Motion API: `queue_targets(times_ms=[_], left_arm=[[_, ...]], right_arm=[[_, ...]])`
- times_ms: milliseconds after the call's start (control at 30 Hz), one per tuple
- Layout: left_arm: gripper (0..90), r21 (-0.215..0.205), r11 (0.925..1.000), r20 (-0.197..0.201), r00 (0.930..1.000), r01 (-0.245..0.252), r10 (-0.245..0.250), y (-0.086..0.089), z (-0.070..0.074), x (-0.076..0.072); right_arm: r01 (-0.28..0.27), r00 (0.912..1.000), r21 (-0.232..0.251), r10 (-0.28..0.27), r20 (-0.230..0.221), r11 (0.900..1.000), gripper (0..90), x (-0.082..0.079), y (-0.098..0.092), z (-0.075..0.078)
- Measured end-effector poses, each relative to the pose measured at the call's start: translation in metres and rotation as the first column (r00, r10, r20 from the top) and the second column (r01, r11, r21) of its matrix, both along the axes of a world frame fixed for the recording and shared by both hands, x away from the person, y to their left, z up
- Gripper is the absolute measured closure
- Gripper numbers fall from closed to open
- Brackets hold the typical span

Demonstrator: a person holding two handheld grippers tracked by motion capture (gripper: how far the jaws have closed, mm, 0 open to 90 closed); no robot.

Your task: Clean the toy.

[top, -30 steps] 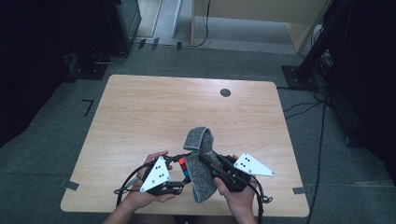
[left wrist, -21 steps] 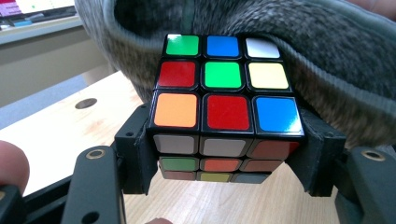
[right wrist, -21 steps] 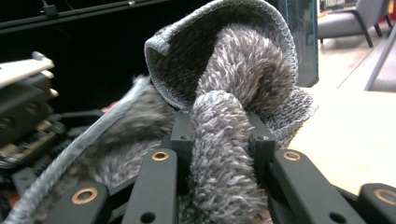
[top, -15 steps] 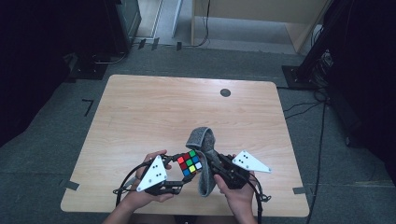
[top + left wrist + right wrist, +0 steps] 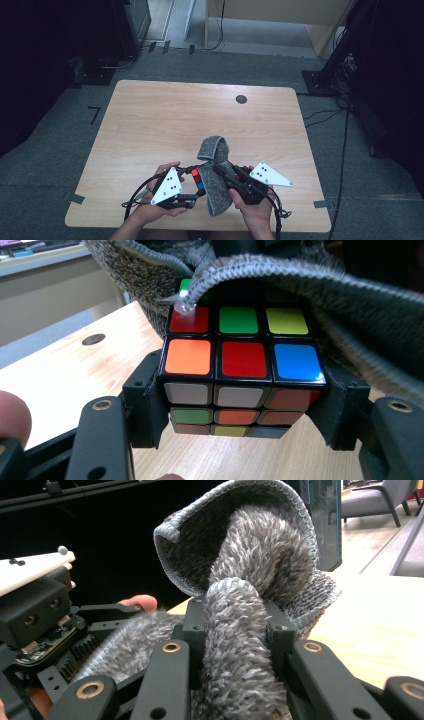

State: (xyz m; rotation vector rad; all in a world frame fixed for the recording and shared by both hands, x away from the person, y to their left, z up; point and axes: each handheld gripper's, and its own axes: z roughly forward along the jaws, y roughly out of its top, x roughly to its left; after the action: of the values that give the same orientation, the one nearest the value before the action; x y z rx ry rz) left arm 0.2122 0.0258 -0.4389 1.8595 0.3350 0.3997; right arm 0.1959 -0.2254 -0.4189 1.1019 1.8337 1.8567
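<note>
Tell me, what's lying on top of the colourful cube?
A fuzzy grey cloth drapes over the far part of the cube, which the left gripper holds. The near stickers show; the covered back squares cannot be seen.

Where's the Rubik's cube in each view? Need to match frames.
High view: multicoloured Rubik's cube low centre, between the two grippers.
Left gripper view: centre, clamped between the black fingers.
Right gripper view: can't make it out behind the cloth.
Shared landmark: grey fuzzy knitted cloth.
</note>
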Motion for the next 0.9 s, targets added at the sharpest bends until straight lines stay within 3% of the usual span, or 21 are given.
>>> queue_targets(times_ms=[133, 333, 400, 500, 567, 700, 800, 900], left_arm=[[34.3, -0.049, 0.9988, -0.004, 1.0, -0.001, 0.0, 0.005, 0.006, 0.0], [34.3, -0.109, 0.994, -0.035, 0.9994, -0.005, 0.001, 0.015, 0.009, 0.006], [34.3, -0.102, 0.9947, -0.039, 0.9992, 0.002, -0.006, 0.014, 0.006, 0.006], [34.3, -0.031, 0.9995, -0.018, 0.9998, -0.005, 0.005, 0.008, 0.001, 0.005], [34.3, 0.003, 1.0, -0.009, 1.0, 0.0, 0.0, 0.003, -0.003, 0.003], [34.3, -0.026, 0.9996, -0.007, 0.9999, 0.013, -0.013, 0.001, 0.001, 0.0], [34.3, -0.038, 0.9992, 0.003, 1.0, 0.009, -0.009, 0.003, 0.004, -0.001], [34.3, -0.08, 0.9968, -0.002, 1.0, 0.004, -0.004, 0.008, 0.009, -0.001]], right_arm=[[0.025, 0.9995, -0.019, -0.025, -0.018, 1.0, 72.0, 0.005, -0.001, -0.01], [0.027, 0.9952, -0.028, -0.03, -0.093, 0.999, 71.9, 0.013, -0.002, -0.023], [0.03, 0.9944, -0.037, -0.034, -0.1, 0.999, 71.9, 0.012, -0.002, -0.022], [0.008, 0.9961, 0.009, -0.007, -0.088, 1.0, 71.7, 0.01, -0.003, -0.017], [0.002, 0.9983, 0.008, -0.001, -0.057, 1.0, 71.8, 0.006, -0.001, -0.011], [0.013, 0.9994, 0.006, -0.013, -0.031, 1.0, 71.7, 0.004, -0.002, -0.007], [0.026, 0.9987, -0.009, -0.027, -0.042, 1.0, 71.8, 0.006, -0.002, -0.013], [0.024, 0.9973, -0.023, -0.026, -0.068, 0.999, 71.7, 0.009, -0.002, -0.017]])
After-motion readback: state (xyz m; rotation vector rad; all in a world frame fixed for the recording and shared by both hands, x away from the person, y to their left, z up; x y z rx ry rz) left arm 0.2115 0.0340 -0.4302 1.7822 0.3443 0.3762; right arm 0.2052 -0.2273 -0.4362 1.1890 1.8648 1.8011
